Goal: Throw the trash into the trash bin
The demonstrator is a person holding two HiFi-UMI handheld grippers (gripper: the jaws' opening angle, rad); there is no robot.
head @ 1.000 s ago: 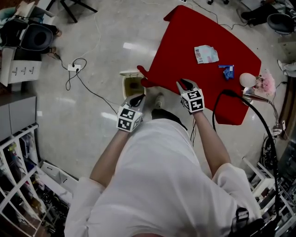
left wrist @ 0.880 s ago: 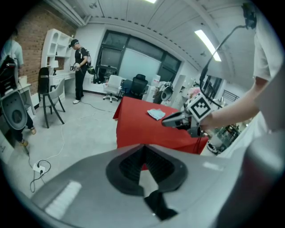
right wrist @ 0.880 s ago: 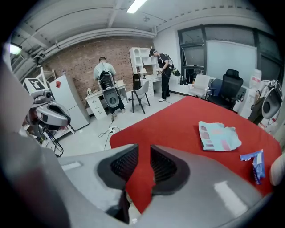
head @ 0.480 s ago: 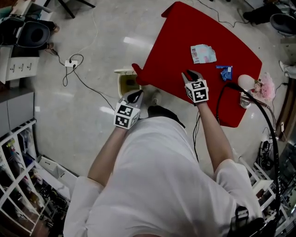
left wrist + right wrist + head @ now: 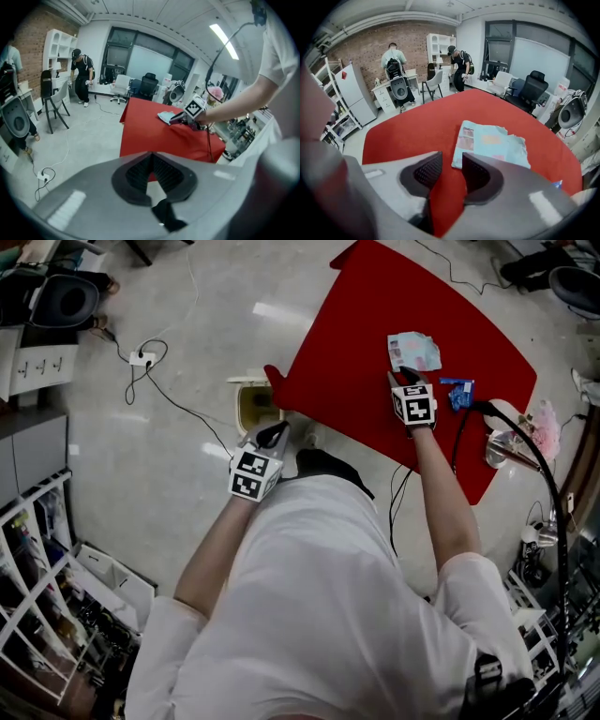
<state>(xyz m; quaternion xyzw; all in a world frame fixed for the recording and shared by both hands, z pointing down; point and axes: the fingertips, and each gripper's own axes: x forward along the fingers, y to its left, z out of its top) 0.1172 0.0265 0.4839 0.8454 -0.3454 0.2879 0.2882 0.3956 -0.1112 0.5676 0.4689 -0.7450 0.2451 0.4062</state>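
Note:
A crumpled light-blue wrapper (image 5: pixel 414 351) (image 5: pixel 492 143) lies on the red table (image 5: pixel 356 343). A small blue wrapper (image 5: pixel 459 391) lies to its right. My right gripper (image 5: pixel 404 375) (image 5: pixel 452 161) hangs just short of the light-blue wrapper's near edge. Its jaws have just been opening and stand apart with only red tabletop between them. My left gripper (image 5: pixel 274 434) (image 5: pixel 151 157) hovers off the table's left corner, close to the beige trash bin (image 5: pixel 253 409) on the floor. Its tips touch and nothing is held.
A power strip (image 5: pixel 141 359) with a cable lies on the floor to the left. A black cable (image 5: pixel 511 432) arcs over the table's right edge near a pink object (image 5: pixel 544 416). White shelving (image 5: pixel 37 559) stands at the lower left. Two people (image 5: pixel 396 63) stand far back.
My right gripper has travelled away from the table's near edge out over the red top to the light-blue wrapper. My left gripper has stayed by the bin.

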